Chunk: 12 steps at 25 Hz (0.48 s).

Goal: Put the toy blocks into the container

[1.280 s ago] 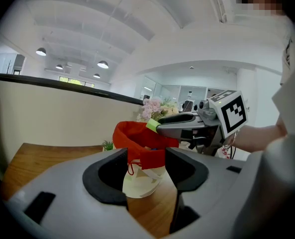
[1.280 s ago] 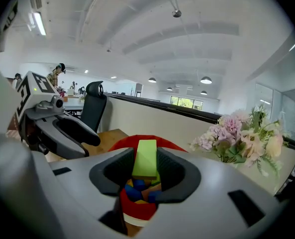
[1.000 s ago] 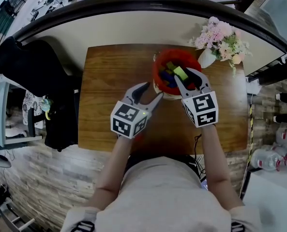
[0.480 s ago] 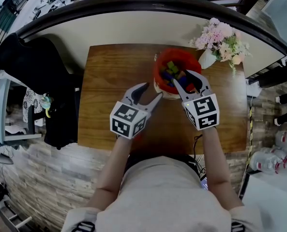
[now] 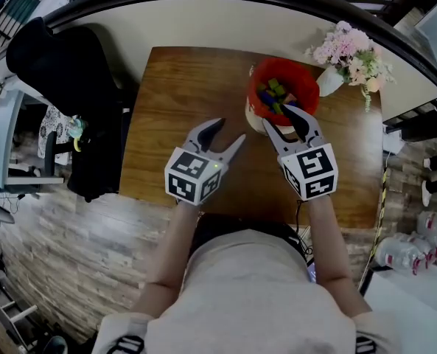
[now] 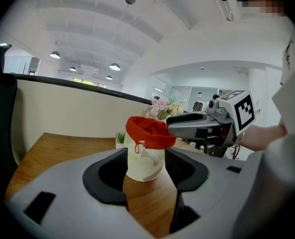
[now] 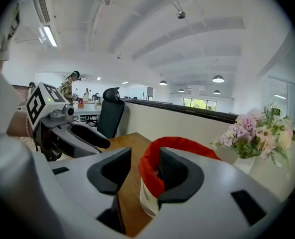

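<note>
**Change of state.** The right gripper point(image 5: 281, 119) is no longer carrying the lime-green block it was holding over the container one second ago. Its fingers have just been opening and are now standing apart with no block between them. Only the near edge of the container's rim is showing in their gap, and the pads are not pressing on it. The gripper is also sitting lower in the head view, drawn back from the container mouth.

**Task items.** The cream fabric container with the folded red rim point(image 5: 310, 94) is standing upright on the brown wooden worktop point(image 5: 181, 87), right of centre in the upper half of the frame. The coloured toy blocks point(image 5: 273, 93), green, blue and yellow, are lying inside it.

**Left gripper.** The left gripper point(image 5: 230, 130) is hovering left of the container, fingers apart and empty, aimed at the container body.

**Meaning for the task.** The carried block is judged deposited. No loose block is showing on the bare worktop, though the areas under both grippers are hidden. The task is therefore appearing complete or nearly so.
</note>
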Each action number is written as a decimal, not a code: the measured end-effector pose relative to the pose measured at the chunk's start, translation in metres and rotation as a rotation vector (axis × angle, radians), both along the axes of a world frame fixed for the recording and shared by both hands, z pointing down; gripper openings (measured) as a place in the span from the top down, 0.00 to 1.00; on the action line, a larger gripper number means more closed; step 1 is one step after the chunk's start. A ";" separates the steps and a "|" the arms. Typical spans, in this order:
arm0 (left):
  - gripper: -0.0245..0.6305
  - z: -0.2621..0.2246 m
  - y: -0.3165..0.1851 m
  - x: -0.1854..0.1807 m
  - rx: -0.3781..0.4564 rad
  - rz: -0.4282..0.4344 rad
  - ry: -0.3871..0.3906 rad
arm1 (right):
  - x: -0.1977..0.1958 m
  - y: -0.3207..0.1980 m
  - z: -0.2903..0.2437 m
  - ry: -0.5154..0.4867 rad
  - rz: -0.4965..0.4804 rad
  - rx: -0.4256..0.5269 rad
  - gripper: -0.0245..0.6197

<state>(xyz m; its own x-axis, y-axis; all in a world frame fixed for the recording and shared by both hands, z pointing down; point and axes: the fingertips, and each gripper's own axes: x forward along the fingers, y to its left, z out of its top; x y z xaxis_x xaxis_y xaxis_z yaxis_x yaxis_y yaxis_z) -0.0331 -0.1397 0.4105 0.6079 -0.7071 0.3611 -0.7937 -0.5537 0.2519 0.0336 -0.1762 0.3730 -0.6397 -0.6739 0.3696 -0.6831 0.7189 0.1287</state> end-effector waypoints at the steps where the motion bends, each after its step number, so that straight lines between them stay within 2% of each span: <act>1: 0.61 0.002 0.004 -0.003 -0.004 -0.012 -0.002 | -0.002 0.005 0.001 0.002 -0.012 -0.001 0.67; 12: 0.61 0.031 0.058 -0.038 -0.090 -0.153 -0.021 | -0.028 0.064 0.040 0.007 -0.139 -0.087 0.69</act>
